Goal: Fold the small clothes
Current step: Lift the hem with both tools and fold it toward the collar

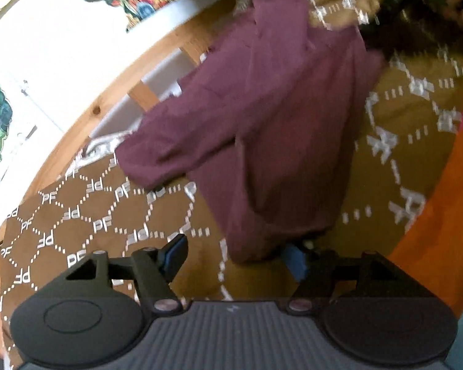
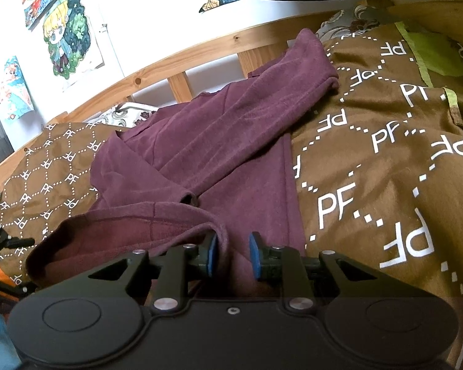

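A maroon long-sleeved top (image 1: 262, 129) lies on a brown blanket (image 1: 86, 215) printed with white "PF" marks. In the left wrist view my left gripper (image 1: 234, 256) is open, its fingers wide apart at the top's lower hem; the right finger (image 1: 296, 262) is partly under the cloth edge. In the right wrist view the top (image 2: 219, 141) lies with both sleeves folded across the body. My right gripper (image 2: 231, 256) is partly open with the lifted hem (image 2: 157, 215) between its blue pads, which do not clearly pinch it.
A wooden bed rail (image 2: 182, 61) runs behind the blanket, with a white wall and posters (image 2: 64, 34) beyond. An orange cloth (image 1: 441, 225) lies at the right in the left wrist view. A green item (image 2: 438, 52) lies on the blanket at the far right. The left gripper shows at the left edge (image 2: 3, 246).
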